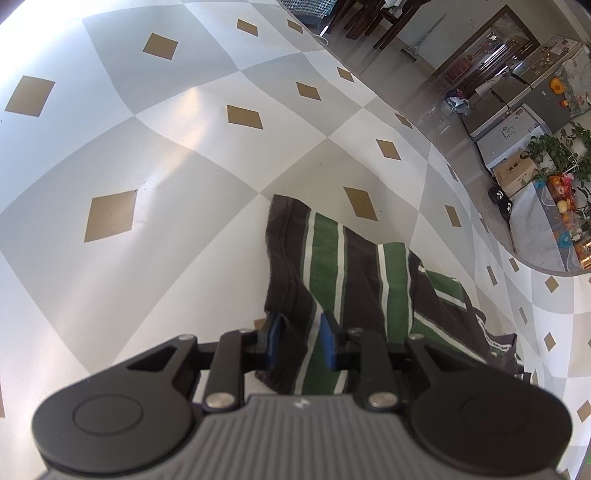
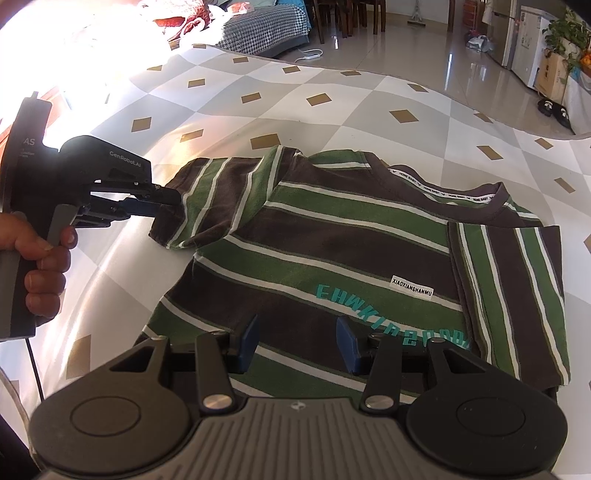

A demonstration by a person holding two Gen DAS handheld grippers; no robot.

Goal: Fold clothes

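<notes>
A striped shirt [image 2: 354,243] in brown, green and white lies flat on a desk [image 2: 332,96] covered in a grey-and-white diamond cloth with tan lozenges. Its collar points away from the right tongs [image 2: 300,341], and teal lettering and a small white label sit just ahead of them on the chest. The sleeve to the right of these tongs is folded over the body; the sleeve to the left stretches outward.

The left tongs [image 2: 168,205] are clamped on the end of that left sleeve, seen clearly from the right wrist view, with a hand [image 2: 44,258] gripping the handle and trigger. In the left wrist view the left tongs [image 1: 301,341] show blue pads close together with striped cloth between and just ahead of them, and the sleeve runs forward and to the right from the tips.

The right tongs hover over the lower hem area of the shirt with their blue pads [image 2: 249,341] well apart, holding nothing.

Beyond the desk, far ahead of both tongs, lie a shiny tiled floor [image 2: 424,48], chairs and potted plants [image 2: 565,33].
</notes>
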